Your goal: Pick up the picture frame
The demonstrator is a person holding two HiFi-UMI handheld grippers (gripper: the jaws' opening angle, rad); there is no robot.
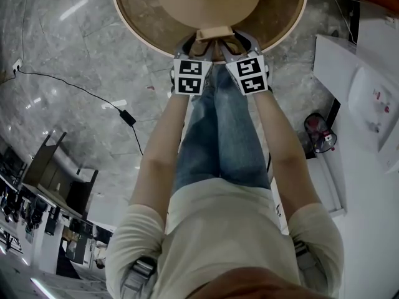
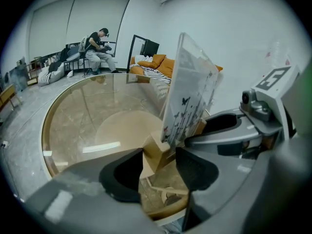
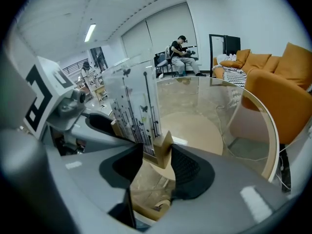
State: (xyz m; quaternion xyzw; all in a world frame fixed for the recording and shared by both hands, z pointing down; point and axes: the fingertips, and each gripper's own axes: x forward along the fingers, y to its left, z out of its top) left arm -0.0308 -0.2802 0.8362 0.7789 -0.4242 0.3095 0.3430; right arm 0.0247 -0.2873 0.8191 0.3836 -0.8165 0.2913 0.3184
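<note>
the frame [image 2: 191, 87] stands upright at the near edge of the table [image 1: 126, 18], right in front of the person. it is a clear, glossy plastic pane printed with thin dark stems and small butterflies. the pane is slotted into a pale, plain wooden block [image 2: 155, 152] with square-cut ends. no words can be read on the pane. the table is a round glass top in a light wooden rim, over a smooth, tan, round foot.

the left gripper [image 2: 161, 156] is released. its dark, finely textured pads [image 2: 195, 169] stand wide apart, with one end of the block between them and not clamped. the right gripper [image 3: 156, 150] is also released at the block's other end, jaws wide. whether a pad brushes the wood there i cannot tell. both have grey moulded shells, and each carries a white cube with black square markers and no lettering.

the floor [image 1: 62, 36] is polished grey stone with pale veins, and a black cable [image 1: 128, 118] lies across it. an orange sofa [image 3: 287, 87] sits beyond the table.
</note>
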